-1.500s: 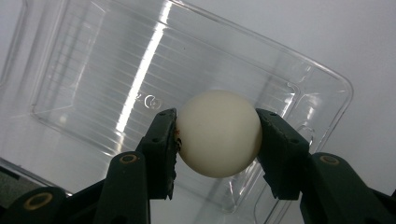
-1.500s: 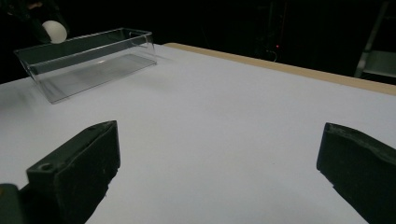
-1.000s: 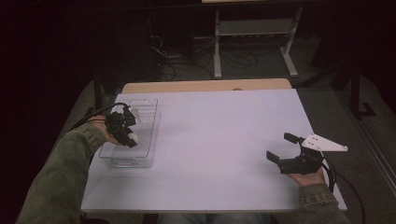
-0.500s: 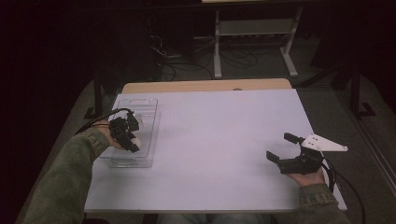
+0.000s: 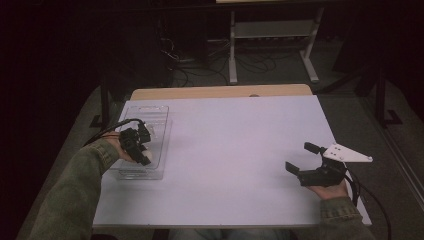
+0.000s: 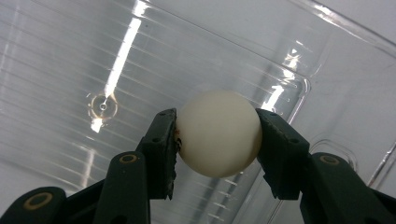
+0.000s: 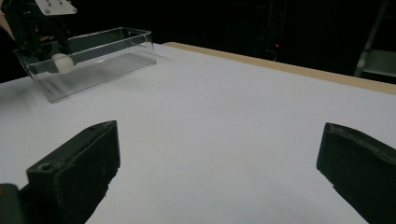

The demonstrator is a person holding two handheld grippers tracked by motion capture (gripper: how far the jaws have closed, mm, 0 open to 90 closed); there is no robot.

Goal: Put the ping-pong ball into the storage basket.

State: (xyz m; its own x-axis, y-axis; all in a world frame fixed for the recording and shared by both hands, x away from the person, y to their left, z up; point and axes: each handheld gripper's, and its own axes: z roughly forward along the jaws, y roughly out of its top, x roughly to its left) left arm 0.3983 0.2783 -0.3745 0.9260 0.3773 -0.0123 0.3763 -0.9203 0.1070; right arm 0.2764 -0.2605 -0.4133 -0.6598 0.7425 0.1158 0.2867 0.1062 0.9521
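Note:
A white ball (image 6: 218, 133) sits clamped between the two black jaws of my left gripper (image 6: 217, 140), held inside a clear plastic box (image 6: 299, 88). In the high view the left gripper (image 5: 141, 152) points down into that box (image 5: 160, 120) at the table's left side. From the right gripper view the ball (image 7: 62, 62) shows through the box's wall (image 7: 98, 60). My right gripper (image 5: 304, 157) rests low at the table's right side, open, with nothing between its jaws (image 7: 219, 163).
The white table (image 5: 235, 150) has a wooden strip along its far edge (image 5: 220, 92). A metal stand (image 5: 272, 40) and cables lie on the dark floor beyond. A green sleeve (image 5: 75, 195) comes in at lower left.
The left gripper has shifted slightly nearer and lower inside the clear box with the ball still in it. The right gripper has stayed put.

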